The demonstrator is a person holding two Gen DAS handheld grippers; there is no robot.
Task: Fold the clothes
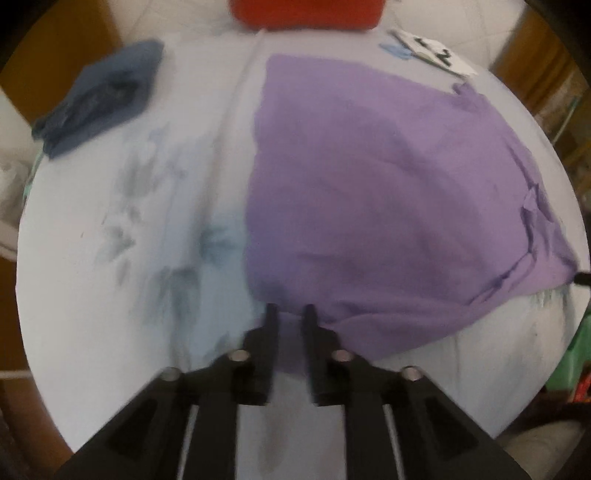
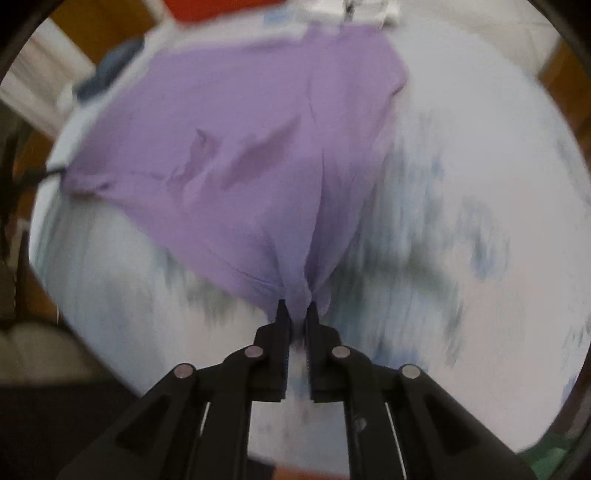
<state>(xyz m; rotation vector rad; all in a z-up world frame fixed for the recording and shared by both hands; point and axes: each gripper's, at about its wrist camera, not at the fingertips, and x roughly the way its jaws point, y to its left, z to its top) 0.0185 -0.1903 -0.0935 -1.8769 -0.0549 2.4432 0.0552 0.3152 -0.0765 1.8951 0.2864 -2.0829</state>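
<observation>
A purple garment [image 1: 388, 192] lies spread on a round table covered with a pale patterned cloth [image 1: 110, 295]. My left gripper [image 1: 291, 310] is at the garment's near left corner, its jaws narrow with purple cloth between the tips. In the right wrist view the purple garment [image 2: 240, 166] stretches away from my right gripper [image 2: 297, 308], which is shut on a bunched corner of it, pulling the cloth taut. This view is blurred by motion.
A dark blue garment [image 1: 99, 99] lies at the table's far left. A red object [image 1: 306, 13] stands at the far edge. A white card with black marks [image 1: 436, 51] lies at the far right. The table cloth [image 2: 461, 221] drops off at the edges.
</observation>
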